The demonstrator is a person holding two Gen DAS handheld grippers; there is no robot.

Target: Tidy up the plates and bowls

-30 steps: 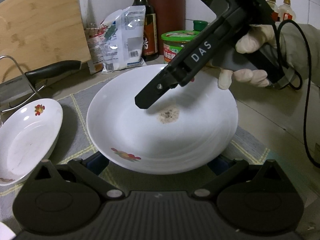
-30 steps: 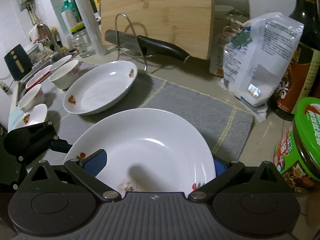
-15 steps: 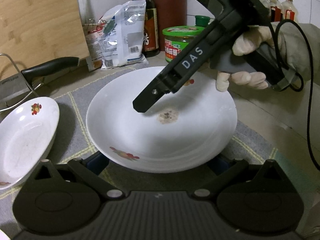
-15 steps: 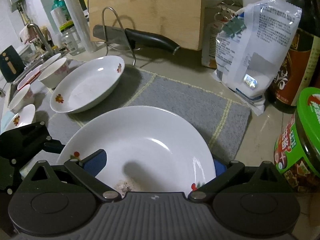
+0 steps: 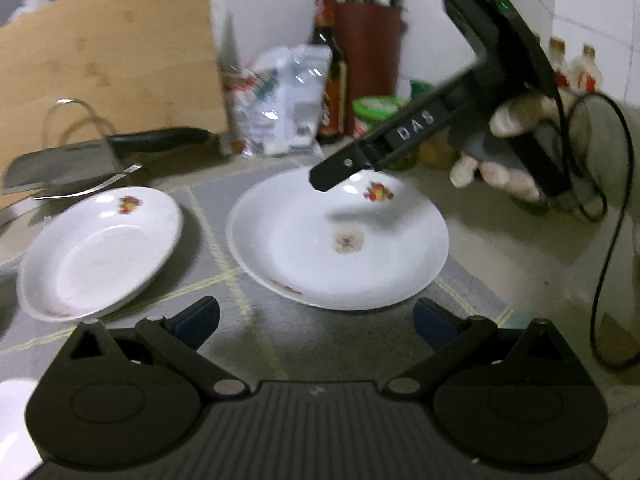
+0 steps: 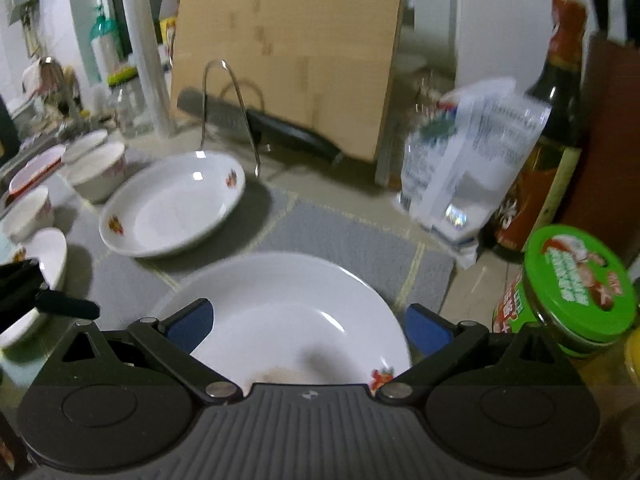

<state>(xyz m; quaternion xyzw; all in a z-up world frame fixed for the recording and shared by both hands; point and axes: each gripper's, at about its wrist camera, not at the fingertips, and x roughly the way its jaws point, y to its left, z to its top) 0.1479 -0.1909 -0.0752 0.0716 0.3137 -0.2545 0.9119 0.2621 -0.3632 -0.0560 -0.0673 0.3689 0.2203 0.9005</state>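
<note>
A large white plate (image 5: 338, 240) with a brown stain and red flower marks lies on the grey mat (image 5: 236, 312); it also shows in the right wrist view (image 6: 288, 320). My left gripper (image 5: 316, 322) is open and empty, pulled back from the plate's near rim. My right gripper (image 6: 306, 326) is open above the plate's far side, touching nothing; its black body (image 5: 420, 132) reaches over the plate in the left view. A second white plate (image 5: 100, 248) lies to the left on the mat, also seen in the right view (image 6: 172, 208).
Several small bowls (image 6: 96, 168) sit at the far left near the sink. A wire rack with a cleaver (image 5: 68, 160), a bamboo board (image 6: 288, 48), a white bag (image 6: 468, 168), a sauce bottle (image 6: 548, 136) and a green-lidded jar (image 6: 576, 288) line the back and right.
My left gripper has drawn back and up from the large plate, which now lies on the mat clear of its fingers. My right gripper has lifted and pulled back too.
</note>
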